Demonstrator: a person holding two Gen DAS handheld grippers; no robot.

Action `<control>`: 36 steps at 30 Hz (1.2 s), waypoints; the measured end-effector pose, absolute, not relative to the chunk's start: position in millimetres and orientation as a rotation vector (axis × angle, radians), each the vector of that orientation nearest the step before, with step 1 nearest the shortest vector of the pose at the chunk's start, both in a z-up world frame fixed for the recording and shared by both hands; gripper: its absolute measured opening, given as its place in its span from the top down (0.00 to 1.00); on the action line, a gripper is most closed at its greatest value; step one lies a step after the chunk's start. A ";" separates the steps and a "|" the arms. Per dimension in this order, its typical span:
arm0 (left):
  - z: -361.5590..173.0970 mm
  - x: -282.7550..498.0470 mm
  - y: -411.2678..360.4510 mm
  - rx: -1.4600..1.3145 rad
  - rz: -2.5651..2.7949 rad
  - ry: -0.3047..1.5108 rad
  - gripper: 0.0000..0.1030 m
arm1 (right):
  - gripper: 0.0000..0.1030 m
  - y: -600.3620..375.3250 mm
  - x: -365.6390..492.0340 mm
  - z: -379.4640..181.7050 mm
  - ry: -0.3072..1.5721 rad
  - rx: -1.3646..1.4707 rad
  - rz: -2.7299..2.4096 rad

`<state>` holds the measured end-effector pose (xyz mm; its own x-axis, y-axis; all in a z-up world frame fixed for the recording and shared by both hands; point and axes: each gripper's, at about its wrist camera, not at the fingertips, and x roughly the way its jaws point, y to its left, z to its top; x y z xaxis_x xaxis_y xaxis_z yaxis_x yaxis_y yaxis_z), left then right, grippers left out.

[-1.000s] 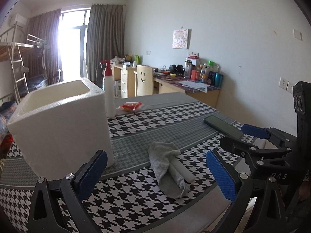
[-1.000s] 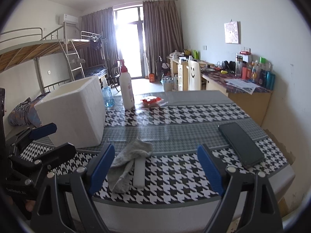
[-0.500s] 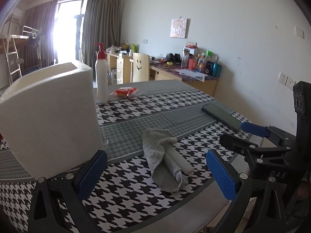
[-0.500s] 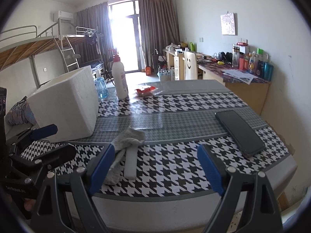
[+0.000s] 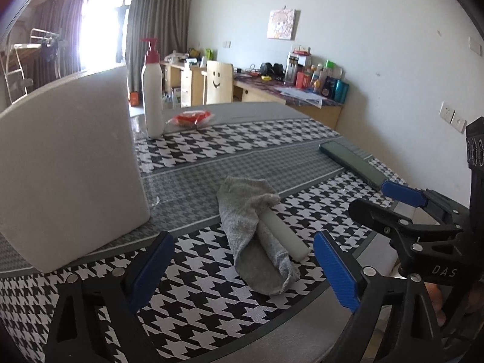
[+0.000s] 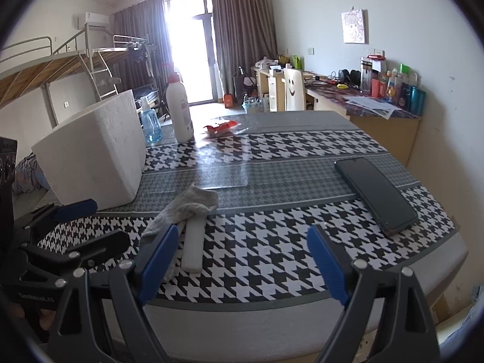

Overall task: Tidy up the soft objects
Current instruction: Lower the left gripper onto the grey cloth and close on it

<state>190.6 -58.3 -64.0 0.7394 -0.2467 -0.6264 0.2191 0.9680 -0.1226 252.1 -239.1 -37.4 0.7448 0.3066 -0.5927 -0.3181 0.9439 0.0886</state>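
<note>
Sock (image 5: 254,230) ahead of left tongs (image 5: 242,269), left of right tongs (image 6: 242,260), both released, left narrowing.

The white foam box (image 5: 66,163) runs off the left wrist view's left edge, its opening unseen. The gray sock (image 6: 184,208) covers one end of the white bar (image 6: 193,248); a gripper finger hides the sock's lower end.

Ahead and left of the fingers, white foam box (image 5: 69,163) on houndstooth table (image 6: 272,251). Beyond it, pump bottle (image 5: 152,96), blue spray bottle (image 6: 150,121), red packet (image 5: 189,118). Right of the fingers, dark phone (image 6: 376,190).
</note>
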 end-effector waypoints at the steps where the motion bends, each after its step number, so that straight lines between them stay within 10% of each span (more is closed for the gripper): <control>1: -66.7 192.7 -59.4 -0.042 -0.257 0.705 0.13 | 0.13 -239.4 252.9 -38.8 0.650 -0.019 0.343; 28: -95.9 218.9 -77.7 -0.004 -0.266 0.854 0.53 | 0.13 -244.5 257.8 -55.7 0.684 -0.031 0.346; 36: -100.2 225.3 -78.3 -0.002 -0.255 0.860 0.78 | 0.13 -240.2 258.4 -60.4 0.701 -0.022 0.365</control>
<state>225.3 -78.3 -100.2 0.6242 -0.2230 -0.7487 0.2214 0.9696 -0.1042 258.4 -240.2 -60.4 0.7037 0.3203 -0.6342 -0.3352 0.9367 0.1012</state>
